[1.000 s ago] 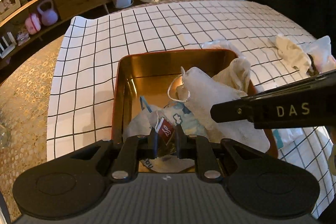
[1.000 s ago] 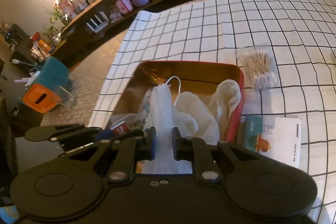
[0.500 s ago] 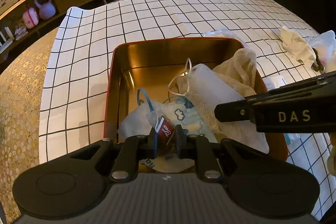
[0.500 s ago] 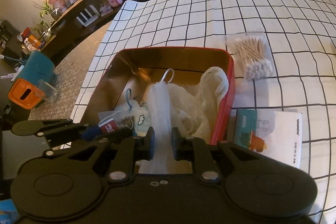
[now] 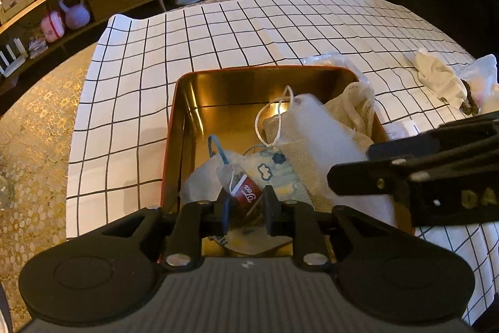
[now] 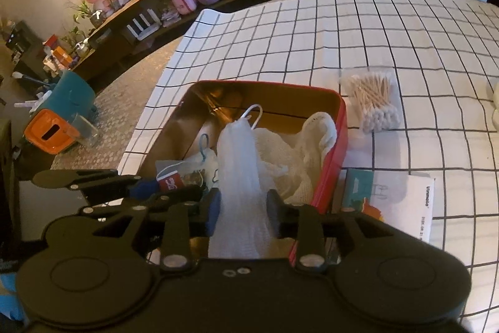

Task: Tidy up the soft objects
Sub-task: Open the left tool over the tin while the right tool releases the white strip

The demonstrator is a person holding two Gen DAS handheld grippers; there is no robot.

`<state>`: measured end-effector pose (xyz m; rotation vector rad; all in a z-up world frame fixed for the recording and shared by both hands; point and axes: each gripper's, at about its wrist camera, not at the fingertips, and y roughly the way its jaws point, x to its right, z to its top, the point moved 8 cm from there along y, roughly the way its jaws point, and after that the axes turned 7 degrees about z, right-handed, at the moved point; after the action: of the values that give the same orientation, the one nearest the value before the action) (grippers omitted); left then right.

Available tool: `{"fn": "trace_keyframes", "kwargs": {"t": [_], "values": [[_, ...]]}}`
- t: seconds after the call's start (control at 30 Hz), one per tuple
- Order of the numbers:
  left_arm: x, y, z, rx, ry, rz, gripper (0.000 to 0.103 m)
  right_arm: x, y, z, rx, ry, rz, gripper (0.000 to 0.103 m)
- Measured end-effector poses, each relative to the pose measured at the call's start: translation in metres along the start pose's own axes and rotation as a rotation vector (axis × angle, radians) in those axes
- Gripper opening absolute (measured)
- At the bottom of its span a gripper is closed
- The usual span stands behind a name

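Note:
A red tin (image 5: 174,127) with a gold inside sits on the checked cloth. In it lie a cloud-print face mask (image 5: 271,173), a cream net cloth (image 5: 355,105) and a white mesh pouch (image 5: 318,127). My left gripper (image 5: 246,208) hangs over the tin's near end. Its jaws are opening, and a tea bag with a red tag (image 5: 248,192) sits loose between them. My right gripper (image 6: 243,208) is beside it, jaws opening. The white mesh pouch (image 6: 238,152) runs up between its fingers, with the pads drawn back from it.
A bag of cotton swabs (image 6: 374,99) lies right of the tin (image 6: 340,127), and a printed leaflet (image 6: 405,198) lies nearer. Crumpled white tissue (image 5: 436,77) is at the far right. A teal and orange box (image 6: 59,114) stands off the cloth at left.
Both grippers' jaws have spread apart. The tea bag and the mesh pouch, pinched tight before, now sit loose between the fingers. Neither hand has shifted much.

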<state>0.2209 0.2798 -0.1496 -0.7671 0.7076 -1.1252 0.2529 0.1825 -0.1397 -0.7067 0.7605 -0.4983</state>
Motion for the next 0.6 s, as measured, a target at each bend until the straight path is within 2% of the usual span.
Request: {"fn": "trace_keyframes", "kwargs": {"t": [0.07,0.1,0.17,0.33,0.6], "values": [[0.0,-0.004,0.001,0.012,0.001,0.005,0.037,-0.002,-0.005,0.001,0.015,-0.016,-0.003,0.067],[0.001,-0.006,0.002,0.02,0.004,0.01,0.051,-0.005,-0.007,0.001,0.022,-0.029,0.0,0.067],[0.0,-0.013,0.004,0.046,0.002,0.022,0.068,-0.008,-0.012,0.001,0.029,-0.04,0.006,0.067],[0.0,-0.031,0.008,0.062,-0.016,0.018,0.069,-0.015,-0.032,0.004,0.054,-0.054,0.034,0.069],[0.016,-0.071,0.017,0.125,-0.004,-0.008,0.075,-0.022,-0.082,0.005,0.107,-0.113,0.064,0.083]]}}
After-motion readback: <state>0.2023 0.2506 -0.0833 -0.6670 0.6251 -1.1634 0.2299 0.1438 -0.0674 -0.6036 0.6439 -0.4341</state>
